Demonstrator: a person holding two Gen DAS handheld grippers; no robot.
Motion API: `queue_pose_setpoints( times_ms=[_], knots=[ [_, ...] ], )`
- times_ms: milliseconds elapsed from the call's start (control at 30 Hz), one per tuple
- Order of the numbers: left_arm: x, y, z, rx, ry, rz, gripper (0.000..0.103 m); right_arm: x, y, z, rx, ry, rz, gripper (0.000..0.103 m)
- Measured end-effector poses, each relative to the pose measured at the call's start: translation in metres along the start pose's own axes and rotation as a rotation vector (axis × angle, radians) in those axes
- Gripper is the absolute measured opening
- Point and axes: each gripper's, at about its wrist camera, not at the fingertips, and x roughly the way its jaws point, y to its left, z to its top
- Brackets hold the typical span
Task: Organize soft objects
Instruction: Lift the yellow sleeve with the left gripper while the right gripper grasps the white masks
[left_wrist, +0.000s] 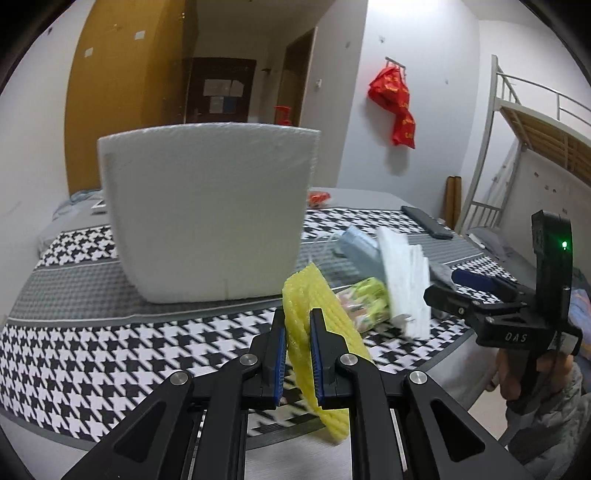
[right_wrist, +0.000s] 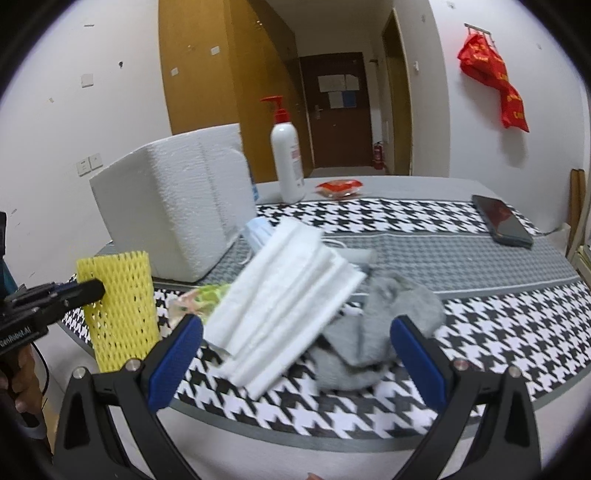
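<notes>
Yellow foam net (left_wrist: 325, 332) pinched in left gripper (left_wrist: 297, 354), beyond table edge (left_wrist: 147, 439).

Two low, close wrist views face across a houndstooth table (left_wrist: 110, 347) toward a doorway; both share the white foam box (left_wrist: 207, 210) and yellow foam net (right_wrist: 122, 306).

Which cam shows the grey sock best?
Right wrist: the grey sock lies crumpled between the open right gripper's fingers, partly under the white mask. Left wrist shows only a grey sliver behind the mask.
</notes>
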Motion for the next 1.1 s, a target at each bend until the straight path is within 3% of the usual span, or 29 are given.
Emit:
queue_pose_setpoints(
  times_ms=[267,467,633,700,833,1100],
  knots=[
    [0.001,0.011,-0.007,-0.007,-0.001,0.004,0.013,0.024,0.011,0.005,-0.008,0.062,0.003,0.085],
    [0.001,0.012,-0.004,-0.004,0.003,-0.014,0.013,0.035,0.008,0.008,0.008,0.098,-0.009,0.067],
    [0.001,0.012,-0.004,-0.006,0.004,-0.011,0.013,0.034,0.006,0.008,0.024,0.103,-0.007,0.029],
    [0.0,0.013,-0.003,-0.011,0.002,-0.015,0.013,0.03,0.004,0.009,0.036,0.094,-0.01,0.02],
    [-0.001,0.013,-0.003,-0.02,-0.002,-0.017,0.013,0.019,0.001,0.011,0.047,0.064,-0.014,0.012],
    [-0.015,0.005,-0.003,-0.014,-0.021,-0.025,0.011,-0.001,0.0,0.009,0.046,0.038,-0.004,0.006]
  ],
)
